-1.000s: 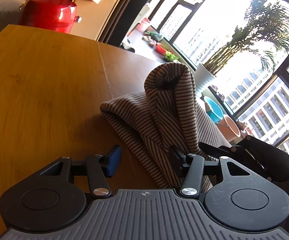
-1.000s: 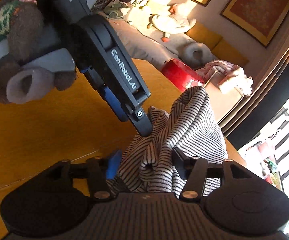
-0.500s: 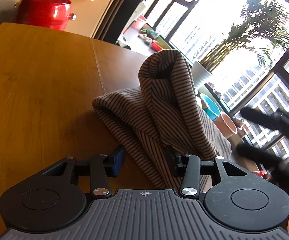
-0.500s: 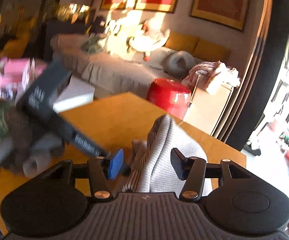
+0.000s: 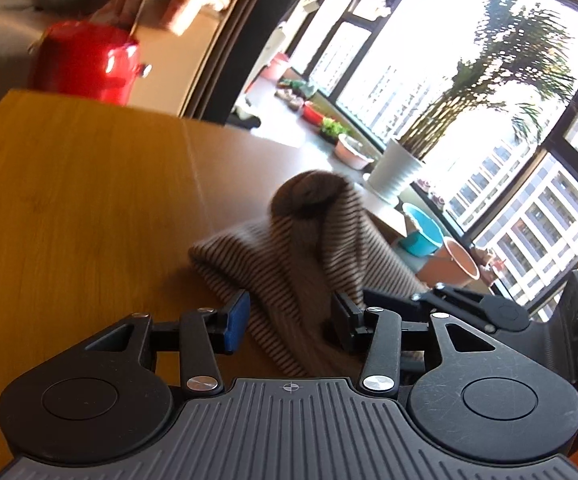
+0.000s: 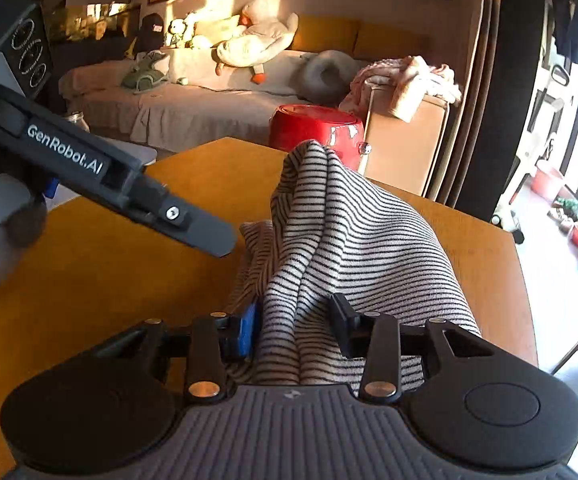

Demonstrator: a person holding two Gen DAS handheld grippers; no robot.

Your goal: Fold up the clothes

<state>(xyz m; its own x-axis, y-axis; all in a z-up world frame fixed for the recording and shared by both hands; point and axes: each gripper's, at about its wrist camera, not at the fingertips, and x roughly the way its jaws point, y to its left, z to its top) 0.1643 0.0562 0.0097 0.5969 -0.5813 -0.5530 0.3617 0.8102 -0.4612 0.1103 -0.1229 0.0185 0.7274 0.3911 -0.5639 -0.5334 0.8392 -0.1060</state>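
A striped knit garment lies bunched in a heap on the wooden table, one fold standing up in a peak. My left gripper is open, its jaws on either side of the cloth's near edge without pinching it. In the right wrist view the same garment rises between the jaws of my right gripper, which is open around the cloth. The left gripper's body reaches in from the left of that view. The right gripper's body shows at the right of the left wrist view.
A red pot stands just beyond the table's far edge, beside a box draped with pink cloth. A sofa with plush toys is behind. Windows, a potted palm and bowls lie to the right.
The right gripper swung back toward the garment, with more cloth between its jaws. The left gripper shifted slightly; the cloth peak sits lower in its view. Both stay open.
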